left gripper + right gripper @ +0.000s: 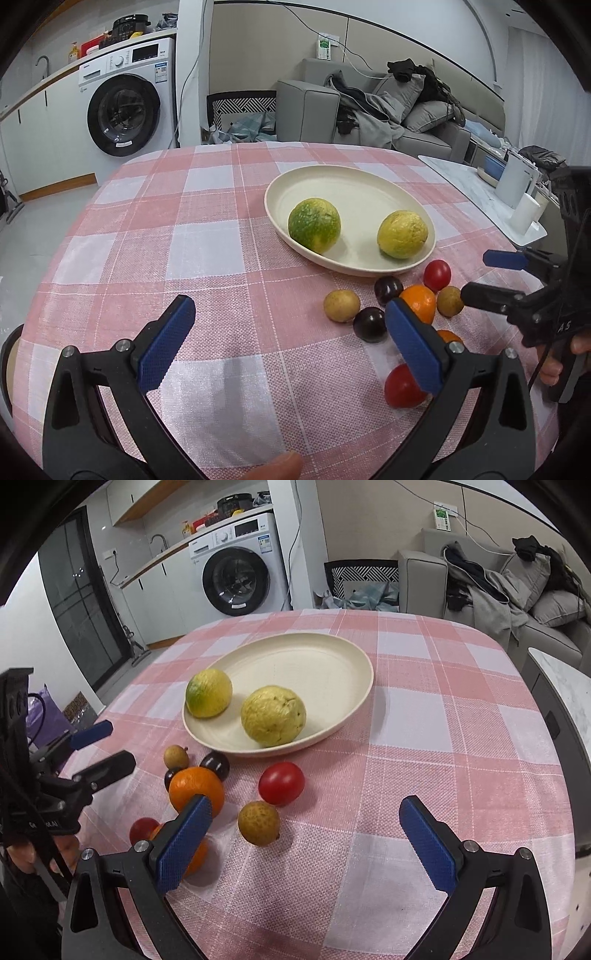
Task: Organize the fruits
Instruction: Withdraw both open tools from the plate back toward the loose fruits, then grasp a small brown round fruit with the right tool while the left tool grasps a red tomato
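Your left hand-held gripper (290,328) hangs over the desk (207,258) with its jaws spread wide and nothing between them. Your right hand-held gripper (304,821) is likewise spread wide and empty.

Ahead of both hand-held grippers sits the cream plate (325,657). It holds two large fruits, set apart from each other: a green-yellow citrus (314,225) on the left and a yellow guava (402,234) on the right.

The small fruits lie loose on the checked cloth, just short of the plate's near rim. Seen from the right hand-held gripper:
- a longan (258,822) lies ahead between the fingers, nearer the left one;
- a red tomato (281,782) sits just beyond it;
- an orange (197,788) sits directly past the left fingertip;
- two dark plums (216,764) and a second longan (176,757) lie behind the orange, toward the plate;
- a second tomato (143,830) and a second orange (195,856) lie left of the left finger, partly hidden by it.

Seen from the left hand-held gripper, this whole cluster lies around and beyond its right finger.
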`<state>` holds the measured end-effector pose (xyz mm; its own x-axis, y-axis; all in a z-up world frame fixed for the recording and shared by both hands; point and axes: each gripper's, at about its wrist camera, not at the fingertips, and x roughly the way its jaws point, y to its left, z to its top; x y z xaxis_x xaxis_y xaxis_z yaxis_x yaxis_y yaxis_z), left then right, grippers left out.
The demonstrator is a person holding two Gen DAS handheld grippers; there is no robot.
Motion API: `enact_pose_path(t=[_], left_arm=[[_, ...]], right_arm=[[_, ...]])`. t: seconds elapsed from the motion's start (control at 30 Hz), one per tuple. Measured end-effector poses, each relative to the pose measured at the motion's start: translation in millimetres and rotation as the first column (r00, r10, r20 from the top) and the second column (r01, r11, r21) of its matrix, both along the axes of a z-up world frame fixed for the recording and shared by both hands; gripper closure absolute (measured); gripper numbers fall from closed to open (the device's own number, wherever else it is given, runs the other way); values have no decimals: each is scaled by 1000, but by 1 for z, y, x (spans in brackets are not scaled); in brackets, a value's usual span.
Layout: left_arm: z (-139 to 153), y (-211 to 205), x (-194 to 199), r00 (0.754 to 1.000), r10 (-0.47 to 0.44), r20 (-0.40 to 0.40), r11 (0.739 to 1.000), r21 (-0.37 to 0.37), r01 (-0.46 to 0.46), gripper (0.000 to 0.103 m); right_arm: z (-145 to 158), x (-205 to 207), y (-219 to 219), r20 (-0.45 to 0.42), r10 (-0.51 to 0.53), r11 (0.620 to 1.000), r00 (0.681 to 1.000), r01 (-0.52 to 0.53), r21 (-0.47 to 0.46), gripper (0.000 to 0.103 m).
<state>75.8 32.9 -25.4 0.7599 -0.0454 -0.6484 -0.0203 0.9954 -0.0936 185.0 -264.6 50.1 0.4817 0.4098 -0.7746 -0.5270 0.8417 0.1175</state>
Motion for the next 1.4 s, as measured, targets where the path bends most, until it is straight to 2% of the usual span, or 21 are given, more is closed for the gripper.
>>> enact_pose_path(t=[0.2,0.33,0.4,0.47,0.53,0.7,0.97,1.2,1.4], left_arm=[[2,-3,-2,1000,0,12,1000,18,0,1],[2,-4,-2,1000,-2,21,1000,26,1,1],[3,-5,-3,1000,-2,25,1000,30,1,1],[3,-5,-2,1000,-3,25,999,32,2,1],[3,-5,-2,1000,-3,25,999,33,2,1],[3,-6,-3,1000,-5,26,999,33,4,1],[3,-6,-3,1000,-3,26,999,32,3,1],[3,-6,-3,1000,-3,26,999,33,2,1],[3,-6,-3,1000,-4,24,999,34,4,1]], right_arm=[[-6,-2,6,-16,32,999,999,-32,0,1],[-10,-4,10,-39,68,998,997,-67,7,19],[-12,-5,12,-50,80,997,995,-81,0,21],[-13,-7,13,-57,95,995,994,-95,10,31],[-13,-8,15,-63,109,994,992,-109,15,34],[-15,-11,18,-71,129,992,989,-128,15,38],[-17,-15,20,-68,139,990,988,-138,16,49],[-17,-15,21,-68,145,989,987,-144,12,54],[-17,-15,21,-66,142,990,988,-142,8,63]])
